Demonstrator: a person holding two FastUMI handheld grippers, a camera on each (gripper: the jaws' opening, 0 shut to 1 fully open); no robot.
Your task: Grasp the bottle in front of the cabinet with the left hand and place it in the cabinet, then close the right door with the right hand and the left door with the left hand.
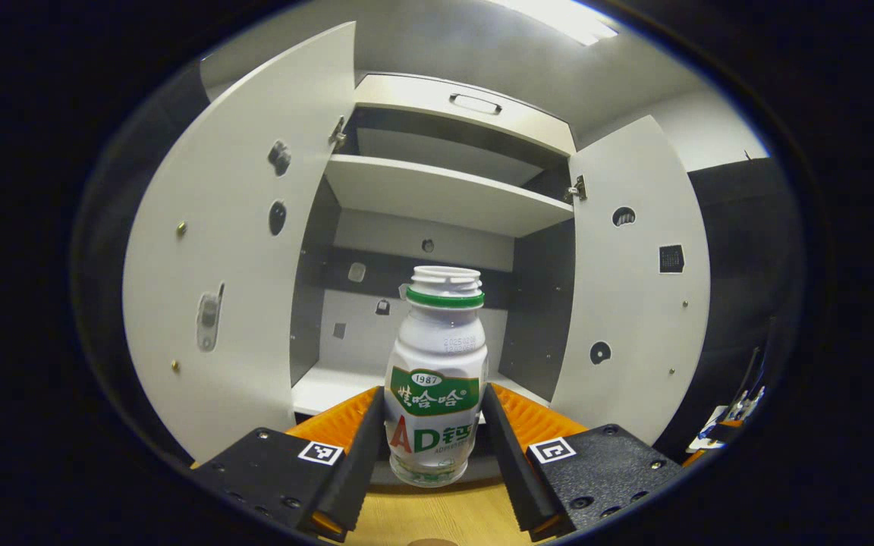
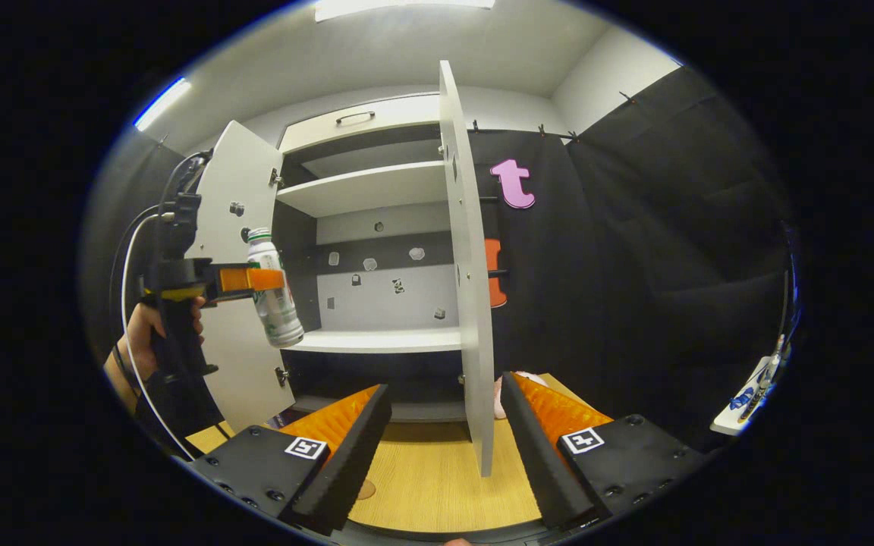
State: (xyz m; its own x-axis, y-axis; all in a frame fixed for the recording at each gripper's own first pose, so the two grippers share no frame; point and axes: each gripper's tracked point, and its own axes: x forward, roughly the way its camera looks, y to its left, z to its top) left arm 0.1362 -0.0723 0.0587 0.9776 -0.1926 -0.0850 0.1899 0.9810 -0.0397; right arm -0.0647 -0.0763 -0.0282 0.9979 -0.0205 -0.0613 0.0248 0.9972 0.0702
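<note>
Plastic bottle [image 1: 437, 379] clamped tilted in my left tongs [image 1: 432, 436], right tongs [image 2: 446, 432] open, may topple once shelved.

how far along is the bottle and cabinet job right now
Done: the left gripper has the white plastic bottle with a green band clamped between its fingers, lifted off the wooden table. In hand: carrying it toward the white cabinet's lower shelf. Left: placing it, then closing the right door and left door, both open.
</note>
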